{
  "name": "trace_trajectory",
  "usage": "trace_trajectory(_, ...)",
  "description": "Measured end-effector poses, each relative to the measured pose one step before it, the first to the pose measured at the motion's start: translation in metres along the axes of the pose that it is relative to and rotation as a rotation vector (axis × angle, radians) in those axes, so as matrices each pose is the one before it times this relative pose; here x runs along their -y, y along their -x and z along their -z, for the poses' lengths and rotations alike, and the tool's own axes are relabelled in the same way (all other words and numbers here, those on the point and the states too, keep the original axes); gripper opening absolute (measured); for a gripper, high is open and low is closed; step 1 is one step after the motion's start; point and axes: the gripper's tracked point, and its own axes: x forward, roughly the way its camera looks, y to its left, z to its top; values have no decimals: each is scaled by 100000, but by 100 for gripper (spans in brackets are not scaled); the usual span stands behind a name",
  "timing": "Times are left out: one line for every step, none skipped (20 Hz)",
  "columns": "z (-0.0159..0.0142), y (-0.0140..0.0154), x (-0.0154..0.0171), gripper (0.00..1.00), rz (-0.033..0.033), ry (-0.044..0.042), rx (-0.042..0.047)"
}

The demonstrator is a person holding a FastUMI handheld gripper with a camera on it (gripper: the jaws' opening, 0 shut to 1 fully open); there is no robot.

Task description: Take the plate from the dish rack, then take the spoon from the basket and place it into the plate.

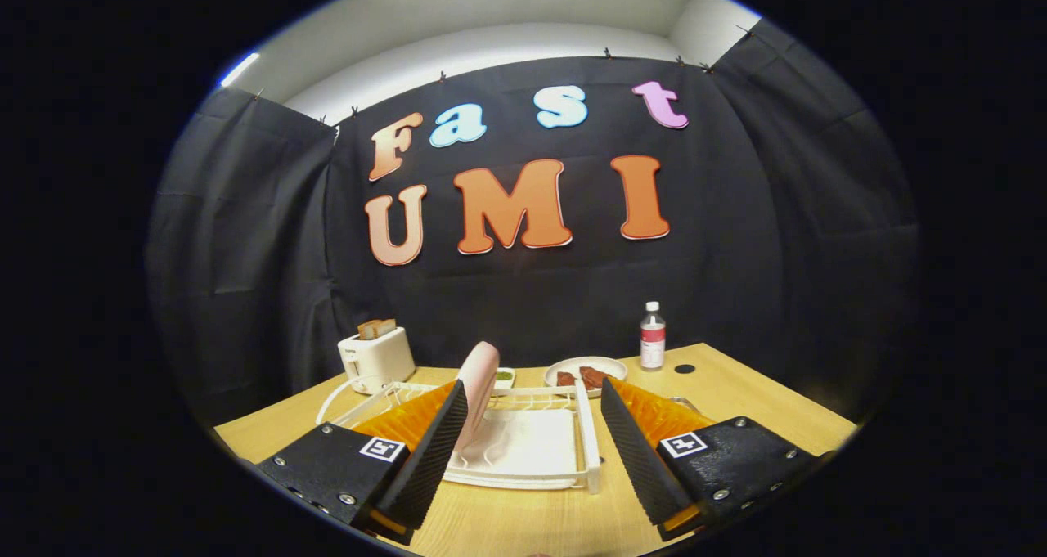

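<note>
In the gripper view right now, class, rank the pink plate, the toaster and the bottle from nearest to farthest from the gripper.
The gripper is open.
1. Pink plate: upright in the dish rack, beside the left finger.
2. Toaster: beyond the rack, to the left.
3. Bottle: far right, near the wall; only slightly farther than the toaster.

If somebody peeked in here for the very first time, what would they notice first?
Probably the pale pink round plate standing on edge in the white wire dish rack, right beside one finger of the wide-open claw and not gripped. Behind the rack, a white toaster with toast poking out sits on the wooden table. A clear plastic bottle with a red label stands further along, next to a white plate of brown food.
</note>
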Motion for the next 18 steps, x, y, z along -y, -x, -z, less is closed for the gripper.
trace_trajectory(-105, -1319, -606, 97, -1516, -1603, -1866)
trace_trajectory(-21, -1383, -572, 97, -619, -1886, -1940)
trace_trajectory(-42, -1339, -274, 97, 645, -2505, -1780)
trace_trajectory(47, -1408, -56, 97, 1642, -573, -2244)
trace_trajectory(299, -1360, 131, 97, 2466, 800, -2161)
trace_trajectory(233, -1255, -155, 97, 1706, 1304, -2163)
trace_trajectory(133, -1012, -411, 98, 992, 2076, -1876)
trace_trajectory(108, -866, -498, 98, 836, 2417, -1472)
trace_trajectory(0, -732, -350, 97, 586, 1565, -1030)
trace_trajectory(69, -700, -723, 98, -790, 407, -1354)
trace_trajectory(329, -663, -777, 98, -543, 288, -1753)
trace_trajectory(275, -768, -419, 98, 544, 1252, -1858)
trace_trajectory(305, -724, -188, 98, 911, 1477, -1541)
trace_trajectory(423, -749, -306, 98, 975, 960, -2371)
trace_trajectory(521, -608, -184, 98, 1130, 408, -2942)
trace_trajectory(658, -605, 320, 98, 3219, 246, -3085)
trace_trajectory(438, -530, 194, 98, 2228, -106, -2817)
trace_trajectory(610, -479, -232, 98, 564, -1237, -3184)
